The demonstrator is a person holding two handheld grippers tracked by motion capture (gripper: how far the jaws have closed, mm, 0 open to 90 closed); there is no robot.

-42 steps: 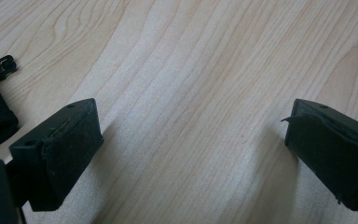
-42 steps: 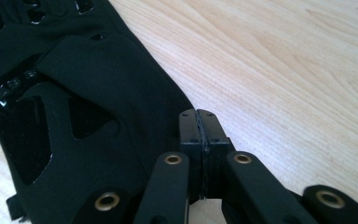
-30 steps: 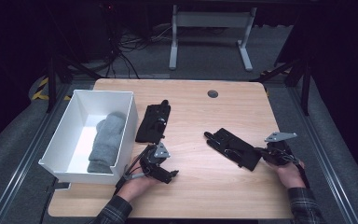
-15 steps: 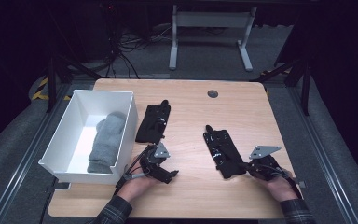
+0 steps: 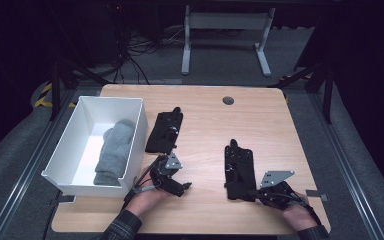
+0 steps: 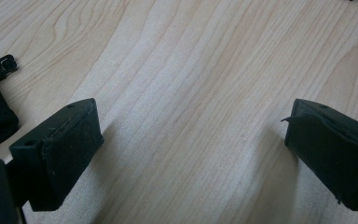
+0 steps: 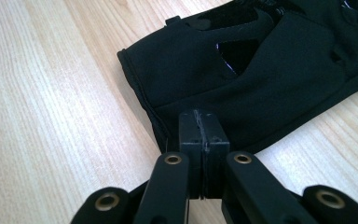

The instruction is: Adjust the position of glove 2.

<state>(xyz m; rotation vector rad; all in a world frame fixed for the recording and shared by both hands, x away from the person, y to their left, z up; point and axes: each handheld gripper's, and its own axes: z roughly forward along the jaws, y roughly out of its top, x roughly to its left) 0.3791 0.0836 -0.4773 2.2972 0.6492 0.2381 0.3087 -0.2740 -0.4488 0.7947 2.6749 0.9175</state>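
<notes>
Swung round since a second ago, the black glove (image 5: 240, 170) now lies lengthwise on the surface (image 5: 205, 115), fingers pointing away (cuff nearest). The right gripper (image 5: 261, 191) is clamped on its cuff; the left gripper (image 5: 180, 186) stands apart.
</notes>
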